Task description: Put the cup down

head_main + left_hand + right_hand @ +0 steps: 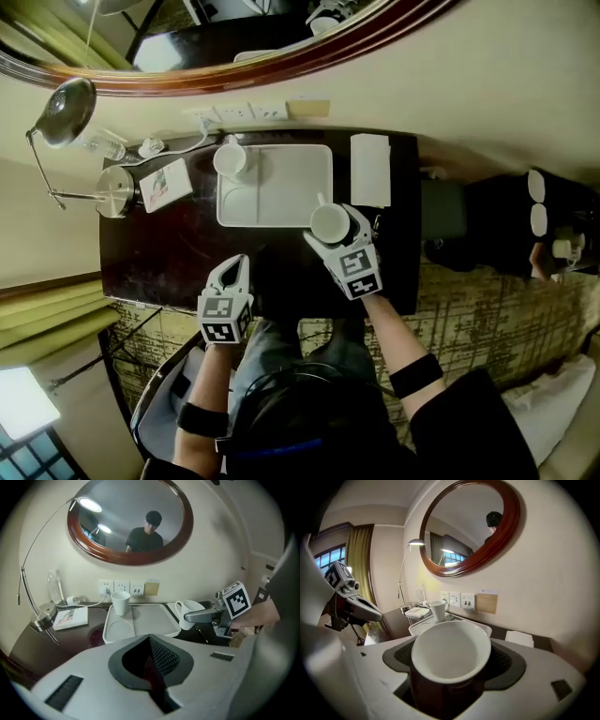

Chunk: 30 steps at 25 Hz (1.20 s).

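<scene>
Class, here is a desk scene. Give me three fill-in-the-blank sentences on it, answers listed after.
1. The right gripper is shut on a white cup; the left gripper holds ____.
2. A second cup stands upright on a tray coloured ____.
3. The wall mirror has the shape ____.
Answers: nothing; white; oval.

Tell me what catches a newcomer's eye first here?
Probably the white cup clamped in the right gripper, held by the near right corner of a white tray on the dark desk. Above the desk hangs a large oval mirror in a dark wooden frame, and a second white cup stands at the tray's far left corner.
</scene>
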{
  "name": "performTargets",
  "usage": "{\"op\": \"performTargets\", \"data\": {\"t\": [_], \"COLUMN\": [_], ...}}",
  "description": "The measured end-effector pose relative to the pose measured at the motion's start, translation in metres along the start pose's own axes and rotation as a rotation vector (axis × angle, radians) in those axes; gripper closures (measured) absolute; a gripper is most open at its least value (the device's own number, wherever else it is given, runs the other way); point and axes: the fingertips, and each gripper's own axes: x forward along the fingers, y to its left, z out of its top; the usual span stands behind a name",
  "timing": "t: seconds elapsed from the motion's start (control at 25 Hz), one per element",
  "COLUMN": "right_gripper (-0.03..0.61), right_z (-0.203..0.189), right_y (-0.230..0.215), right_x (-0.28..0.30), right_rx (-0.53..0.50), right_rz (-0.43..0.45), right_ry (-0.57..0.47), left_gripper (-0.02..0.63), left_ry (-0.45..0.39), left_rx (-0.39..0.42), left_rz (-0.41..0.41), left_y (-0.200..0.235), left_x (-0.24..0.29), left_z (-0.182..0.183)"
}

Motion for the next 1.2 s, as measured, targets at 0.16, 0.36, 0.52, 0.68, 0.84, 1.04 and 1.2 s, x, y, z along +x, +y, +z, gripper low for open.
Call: {"op": "performTargets", "data": {"t": [0.16, 0.36, 0.52, 0.68, 0.84, 1.04, 1.2], "right_gripper": [0.143, 0.141, 0.141, 0.138, 0.135, 0.133, 0.129], "right_z": [-0.022, -0.05, -0.068, -0.083, -0.097, -0.105, -0.108], "right_y": [-0.021, -0.028, -0.031, -0.033, -0.034, -0.03, -0.029], "right_x": [-0.025, -0.037, -0.038, -0.036, -0.035, -0.037, -0.038], "right_rx": [0.012, 0.036, 0.069, 0.088, 0.097, 0.099, 0.111], "right_rz": [-0.035, -0.048, -0.056, -0.065, -0.069, -0.064, -0.058], "right_ry": [0.006, 0.032, 0.042, 0.064, 0.088, 0.079, 0.081], "left_gripper": [0.613, 0.613, 0.613, 0.613, 0.613, 0.613, 0.613], "left_ry": [0.012, 0.018, 0.011, 0.012, 0.009, 0.003, 0.012], "left_rx": [0.018, 0.048, 0.071, 0.087, 0.098, 0.094, 0.091], "left_rz": [-0.009, -0.027, -0.031, -0.047, -0.034, -0.046, -0.059], "left_y": [-0.023, -0.044, -0.054, -0.063, -0.063, -0.067, -0.069], "left_x": [0.007, 0.014, 0.016, 0.014, 0.013, 0.008, 0.006], "left_z": [-0.001, 0.004, 0.012, 0.014, 0.013, 0.014, 0.011]}}
